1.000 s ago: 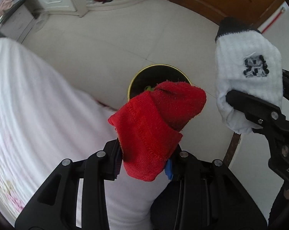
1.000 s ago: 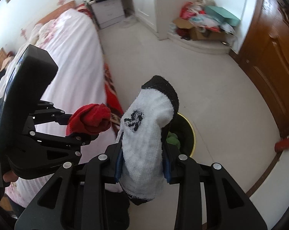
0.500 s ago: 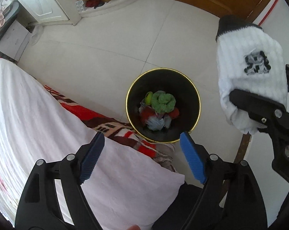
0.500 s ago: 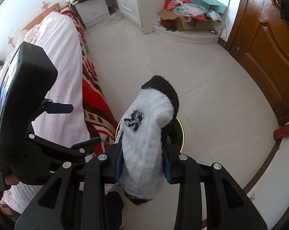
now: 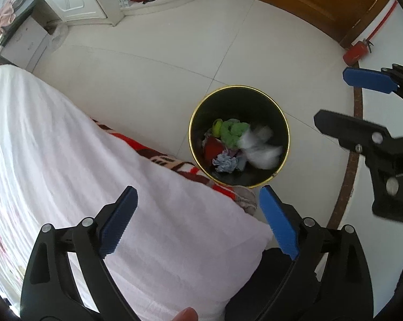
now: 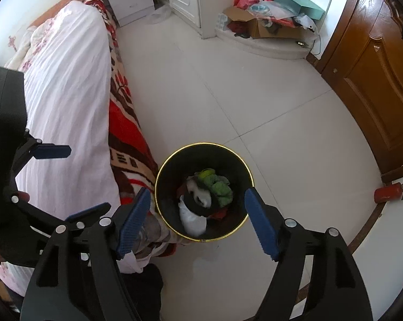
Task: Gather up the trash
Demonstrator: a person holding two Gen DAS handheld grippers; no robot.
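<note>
A black bin with a gold rim stands on the floor by the bed, holding several cloth items. A red sock lies in it beside a green cloth. A white sock, blurred in the left wrist view, lies in the bin too, its black toe showing. My left gripper hangs above the bed's corner, jaws opening with nothing between them. My right gripper is over the bin, jaws opening and empty. Each gripper shows in the other's view: right gripper, left gripper.
A bed with a white sheet and a red patterned blanket borders the bin on the left. A wooden door, a red fire extinguisher, cardboard boxes of clutter and a nightstand line the walls. Pale tiled floor lies between.
My left gripper opened first and the red sock dropped into the bin. Then my right gripper opened and the white sock fell in as well. Both hands sank slightly.
</note>
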